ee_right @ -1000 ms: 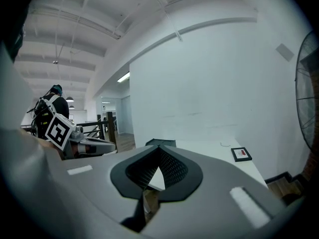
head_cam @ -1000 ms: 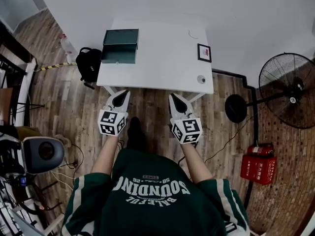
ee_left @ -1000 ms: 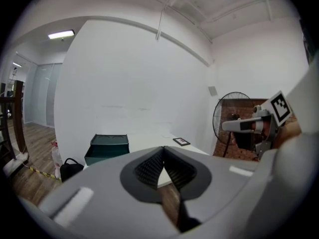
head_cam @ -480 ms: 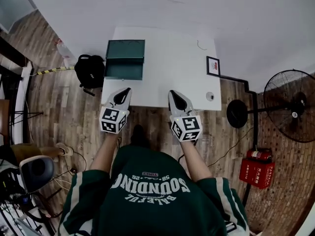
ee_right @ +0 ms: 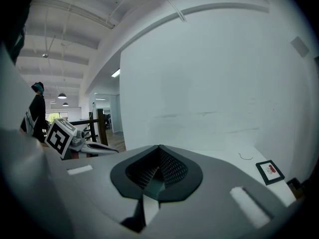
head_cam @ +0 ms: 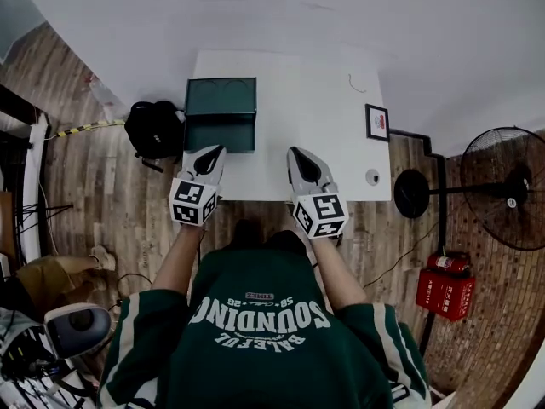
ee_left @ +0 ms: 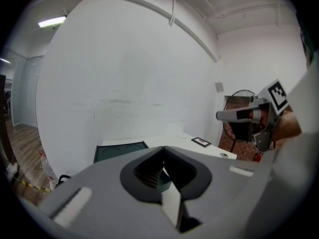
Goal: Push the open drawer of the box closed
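Nearest the head camera, the person's forearms reach out from green sleeves, one tool in each hand. Both tools have travelled forward over the last second. They hung over the wooden floor short of the furniture then, and now their tips lie over the near edge of the white rectangular tabletop (head_cam: 324, 135).

The left hand-held gripper (head_cam: 213, 153) has its jaws pressed together on nothing. It points at the pulled-out dark green drawer (head_cam: 220, 135), just beside its front and not yet plainly touching. The right hand-held gripper (head_cam: 298, 157) also has its jaws together and empty. It is over bare tabletop, well apart from the drawer.

The approach therefore looks almost finished, and the push itself has not begun. The closed left tips seem set to serve as a blunt pusher.

Behind the drawer stands its dark green rectangular box (head_cam: 221, 99), at the tabletop's left side, with two round recesses in its lid. The drawer's inside shows only dark green. Nothing can be seen in it, though it is small in the head view.

Farther right, a small black-framed picture (head_cam: 376, 122) lies flat near the tabletop's right edge.
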